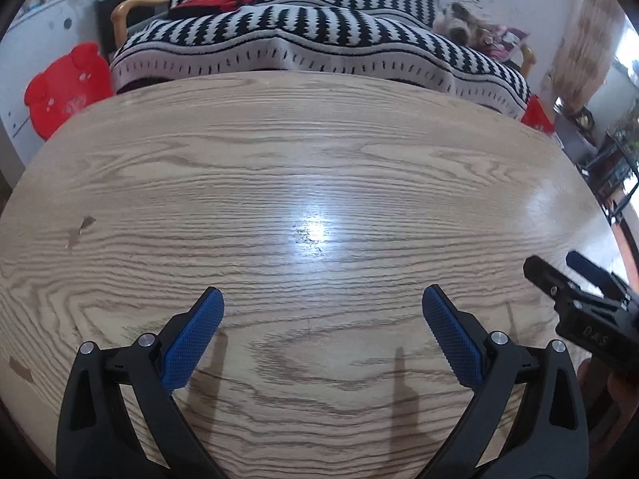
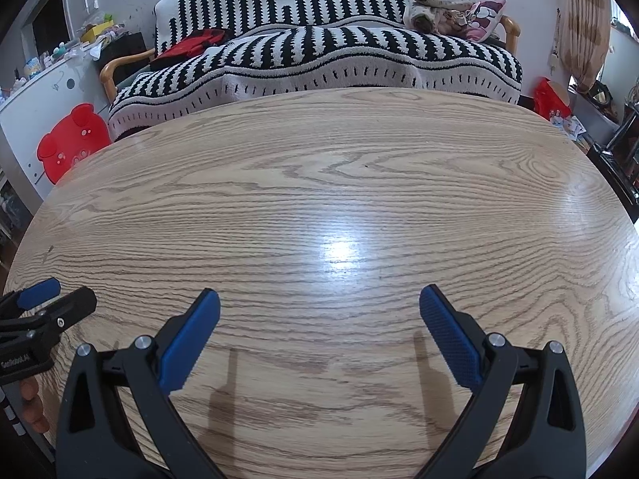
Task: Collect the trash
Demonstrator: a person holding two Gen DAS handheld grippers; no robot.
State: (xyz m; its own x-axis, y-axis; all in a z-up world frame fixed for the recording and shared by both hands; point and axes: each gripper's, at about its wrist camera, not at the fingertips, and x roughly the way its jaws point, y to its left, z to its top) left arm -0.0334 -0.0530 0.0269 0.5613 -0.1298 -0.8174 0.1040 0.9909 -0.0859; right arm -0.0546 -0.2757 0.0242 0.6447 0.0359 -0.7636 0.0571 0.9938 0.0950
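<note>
Hovering side by side over the wooden table (image 1: pixel 319 167), the left gripper (image 1: pixel 322 308) and right gripper (image 2: pixel 319 311) are held with jaws wide; no trash is seen, so surroundings should be scanned first.

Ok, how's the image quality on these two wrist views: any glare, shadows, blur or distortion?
Left wrist view: a bright glare patch on the table, finger shadows near the left hand-held gripper, and the sofa looks soft. Right wrist view: similar glare, shadows by the right hand-held gripper, a sharper sofa. Both bend the table edge strongly.
</note>
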